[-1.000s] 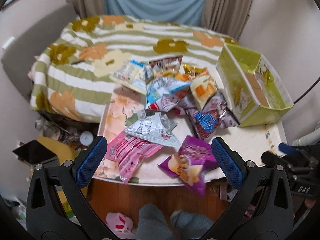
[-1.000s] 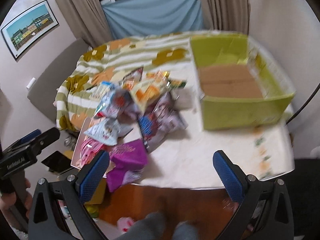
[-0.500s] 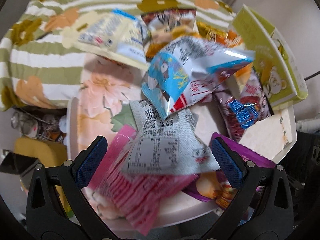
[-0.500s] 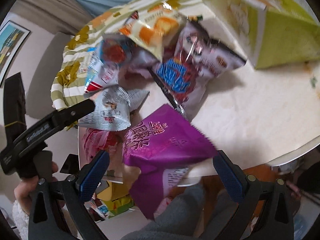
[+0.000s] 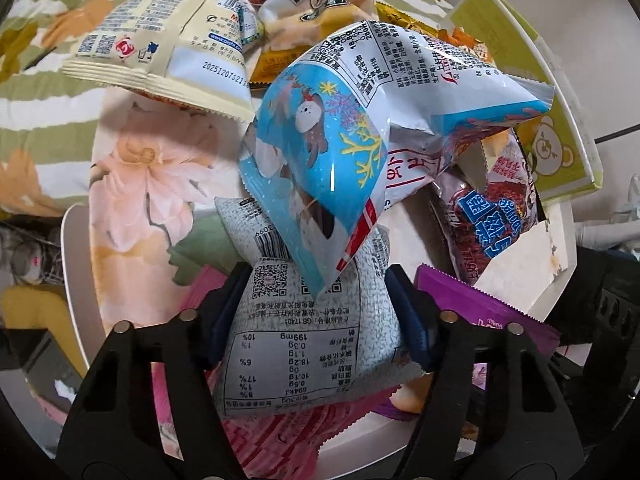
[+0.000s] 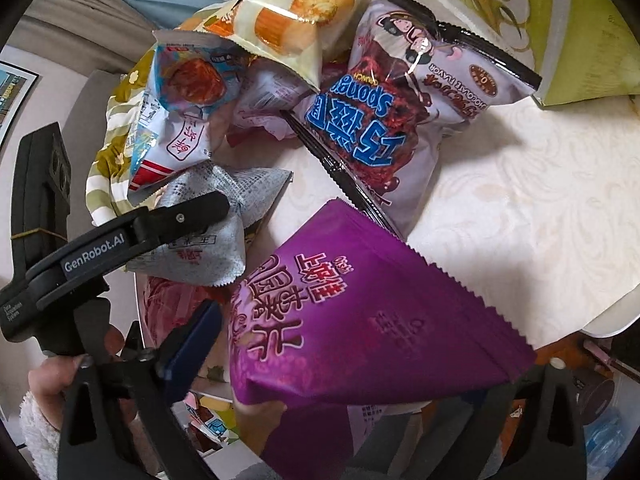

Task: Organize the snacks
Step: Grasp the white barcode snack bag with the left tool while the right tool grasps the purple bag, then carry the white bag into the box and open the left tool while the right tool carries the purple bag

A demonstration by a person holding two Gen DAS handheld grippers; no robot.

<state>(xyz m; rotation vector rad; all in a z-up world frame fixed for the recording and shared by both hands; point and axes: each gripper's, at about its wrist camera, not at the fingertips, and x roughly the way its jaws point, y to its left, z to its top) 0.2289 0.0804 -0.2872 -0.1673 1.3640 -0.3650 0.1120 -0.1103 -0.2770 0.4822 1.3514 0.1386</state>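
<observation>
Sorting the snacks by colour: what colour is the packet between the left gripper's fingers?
Silver-grey with black print, the silver-grey packet; clearest in the left wrist view.

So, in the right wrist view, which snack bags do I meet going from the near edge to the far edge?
Purple bag → dark Sponge Crunch bag → cream cake-picture bag, with the green box far right.
</observation>
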